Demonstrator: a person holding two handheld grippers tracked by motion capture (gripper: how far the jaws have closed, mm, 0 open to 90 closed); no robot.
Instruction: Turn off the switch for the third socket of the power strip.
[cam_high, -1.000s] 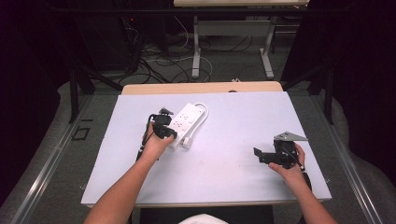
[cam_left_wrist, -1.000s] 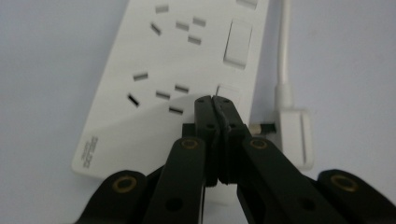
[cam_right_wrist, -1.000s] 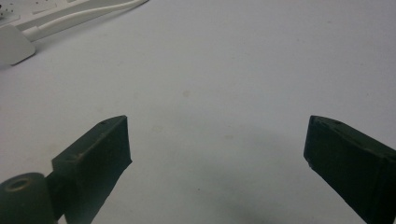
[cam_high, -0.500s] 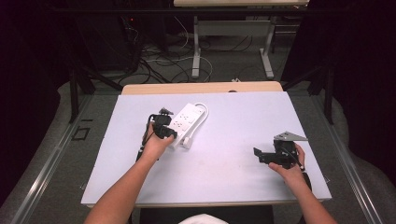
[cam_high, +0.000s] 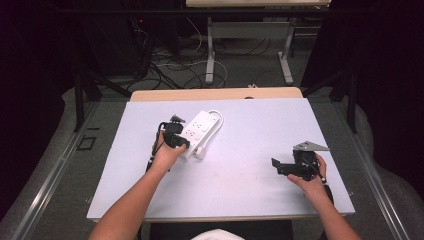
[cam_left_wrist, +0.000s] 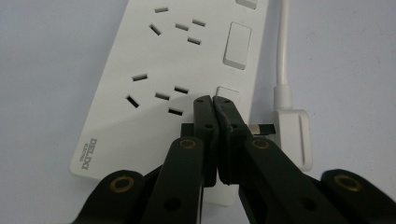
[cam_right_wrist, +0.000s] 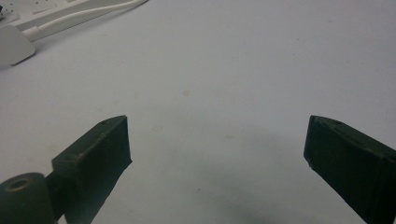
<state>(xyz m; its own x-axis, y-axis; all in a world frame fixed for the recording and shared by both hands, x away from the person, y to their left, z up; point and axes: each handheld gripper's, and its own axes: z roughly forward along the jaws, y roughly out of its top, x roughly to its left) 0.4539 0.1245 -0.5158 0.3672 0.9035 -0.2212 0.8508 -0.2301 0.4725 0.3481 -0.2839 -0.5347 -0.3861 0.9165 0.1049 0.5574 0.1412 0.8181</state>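
Left gripper (cam_left_wrist: 214, 100) — jaws pressed together — tips over power strip (cam_left_wrist: 187, 60).

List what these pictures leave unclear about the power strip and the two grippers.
- Left gripper view: the shut left gripper covers the power strip switch at its tips; contact unclear.
- Same view: the strip's far end is cut off by the top edge.
- High view: the right gripper is too small to judge its jaw gap.

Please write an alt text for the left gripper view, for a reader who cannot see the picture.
The black left tongs, jaws closed together, have their tips over a white power strip lying on a pale table, right at the rocker switch nearest them. The strip's white plug and cord lie on the right.
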